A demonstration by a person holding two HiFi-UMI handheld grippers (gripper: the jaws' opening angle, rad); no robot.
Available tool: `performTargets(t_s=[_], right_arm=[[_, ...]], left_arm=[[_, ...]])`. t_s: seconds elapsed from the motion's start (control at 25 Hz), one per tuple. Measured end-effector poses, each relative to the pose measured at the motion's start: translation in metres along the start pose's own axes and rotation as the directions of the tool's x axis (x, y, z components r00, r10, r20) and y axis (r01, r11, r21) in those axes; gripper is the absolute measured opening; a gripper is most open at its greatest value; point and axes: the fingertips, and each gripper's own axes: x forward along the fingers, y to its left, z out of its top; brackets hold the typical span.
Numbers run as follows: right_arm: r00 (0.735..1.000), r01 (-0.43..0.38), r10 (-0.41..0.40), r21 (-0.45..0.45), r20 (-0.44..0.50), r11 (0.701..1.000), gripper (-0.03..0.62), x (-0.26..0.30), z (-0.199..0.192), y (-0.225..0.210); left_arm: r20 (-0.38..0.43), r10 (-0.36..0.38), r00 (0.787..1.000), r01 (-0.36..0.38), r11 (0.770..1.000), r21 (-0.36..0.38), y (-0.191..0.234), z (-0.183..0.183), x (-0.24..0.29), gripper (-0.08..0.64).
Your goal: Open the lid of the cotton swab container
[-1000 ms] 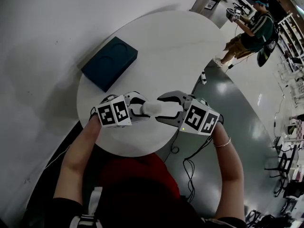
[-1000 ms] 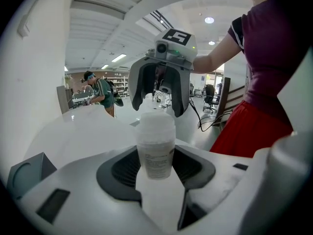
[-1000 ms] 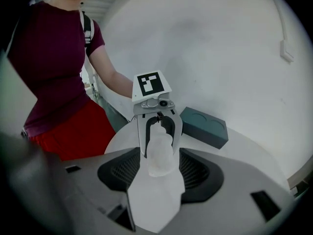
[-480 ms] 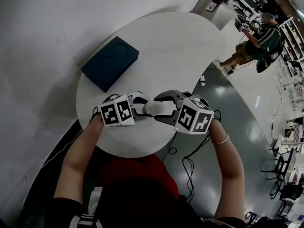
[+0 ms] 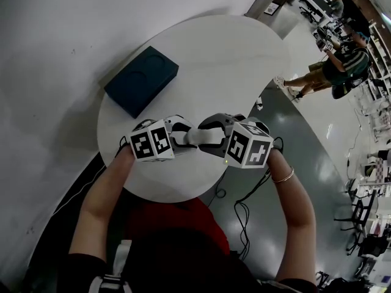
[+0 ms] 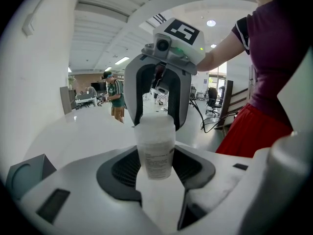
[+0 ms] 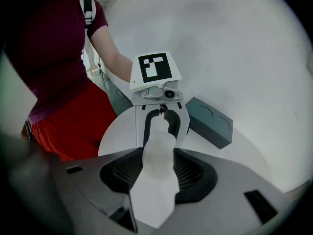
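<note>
Cotton swab container point(image 5: 195, 136) spans left-right, clamped by left gripper point(image 5: 183, 137), right gripper point(image 5: 208, 138) just closing onto it.

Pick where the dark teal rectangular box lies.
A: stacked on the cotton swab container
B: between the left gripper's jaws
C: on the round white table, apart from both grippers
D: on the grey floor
C: the dark teal rectangular box lies flat on the round white table, well apart from the small translucent white plastic container.
</note>
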Motion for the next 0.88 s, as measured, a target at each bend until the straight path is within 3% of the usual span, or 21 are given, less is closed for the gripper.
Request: performTargets(t_s=[0.2,0.44,0.88], right_arm=[[1.0,-0.008,0.008,-0.005,-0.002,1.0,0.204,0.0007,-0.0027,-0.0008],[0.997,-0.07,0.069,0.061,0.023,0.996,0.202,0.0048,-0.0025,0.0024],[0.992,-0.113,0.107,0.116,0.063,0.987,0.202,-0.0023,-0.0018,-0.005]], left_arm=[[0.002,0.003,1.0,-0.003,1.0,0.01,0.0016,-0.0005,0.0022,0.216],[-0.038,0.005,0.999,-0.002,0.997,0.077,-0.0016,-0.0089,0.0024,0.216],[-0.017,0.004,1.0,-0.003,0.999,0.053,0.0039,-0.0041,0.0011,0.215]])
